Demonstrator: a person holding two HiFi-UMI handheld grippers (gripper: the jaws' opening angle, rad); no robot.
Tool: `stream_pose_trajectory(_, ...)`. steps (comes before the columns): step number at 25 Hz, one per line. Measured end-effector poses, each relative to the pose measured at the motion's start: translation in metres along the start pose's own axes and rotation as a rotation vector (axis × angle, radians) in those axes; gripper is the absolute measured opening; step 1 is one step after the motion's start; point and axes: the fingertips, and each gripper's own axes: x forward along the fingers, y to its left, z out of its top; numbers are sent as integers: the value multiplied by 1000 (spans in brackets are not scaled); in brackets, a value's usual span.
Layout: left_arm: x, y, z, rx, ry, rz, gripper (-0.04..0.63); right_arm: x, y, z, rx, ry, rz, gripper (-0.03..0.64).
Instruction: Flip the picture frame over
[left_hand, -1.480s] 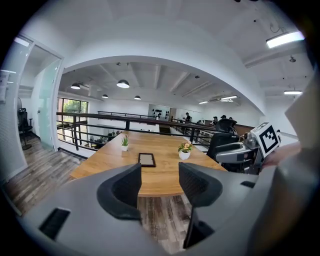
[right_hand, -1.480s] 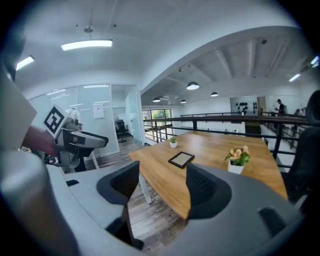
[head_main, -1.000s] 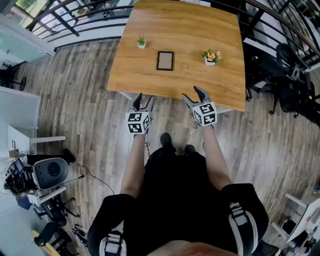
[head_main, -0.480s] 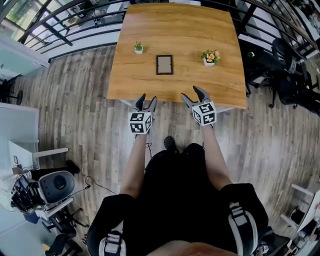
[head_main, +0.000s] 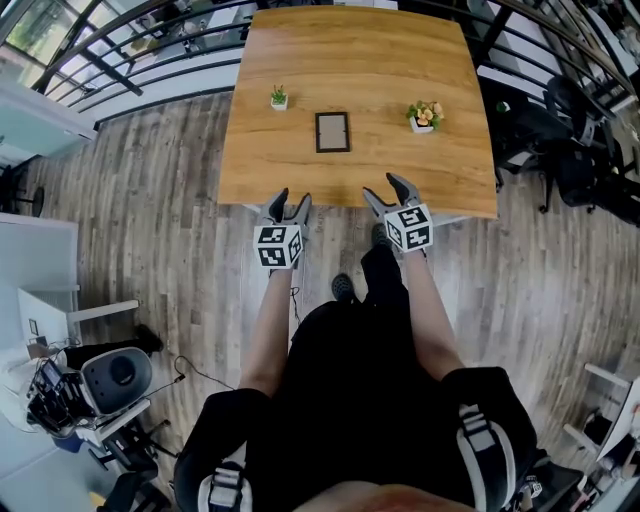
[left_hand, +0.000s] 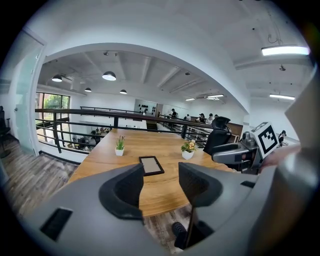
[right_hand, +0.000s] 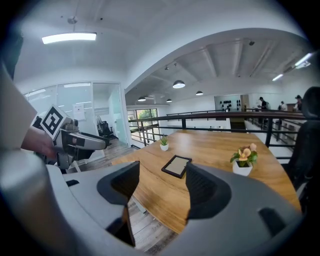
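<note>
A small dark picture frame (head_main: 332, 131) lies flat near the middle of the wooden table (head_main: 440, 180), also seen in the left gripper view as the frame (left_hand: 151, 165) and in the right gripper view as the frame (right_hand: 176, 166). My left gripper (head_main: 288, 203) hovers open just before the table's near edge, nothing between its jaws. My right gripper (head_main: 389, 190) is open too, at the same edge, well short of the frame. Both grippers (left_hand: 161, 184) (right_hand: 162, 181) point towards the frame.
A small green plant in a white pot (head_main: 278, 97) stands left of the frame, and a pot of orange flowers (head_main: 424, 115) to its right. Black railings (head_main: 150, 40) and office chairs (head_main: 575, 120) flank the table. Wood floor lies below me.
The view has shifted slightly; the table and frame sit a little lower and closer in the head view. Both grippers stay open at the near table edge.
</note>
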Motion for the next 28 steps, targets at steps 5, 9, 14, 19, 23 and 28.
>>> stream_pose_trajectory(5,10,12,3,-11,0,16,233,17,-3,2,-9,9,16,288)
stream_pose_trajectory(9,18,17,8,-10,-1,24,233,30,-10,10,-3,5,23,287)
stream_pose_trajectory(14,30,30,13,-17,11,49,233,51,-15,18,-18,15,58,287)
stream_pose_trajectory(19,53,38,26,-20,3,67,233,72,-32,31,-37,21,81,287)
stream_pose_trajectory(23,76,43,34,-36,1,84,233,90,-53,40,-56,33,100,287)
stream_pose_trajectory(28,106,48,44,-52,10,109,233,114,-79,54,-60,42,127,287)
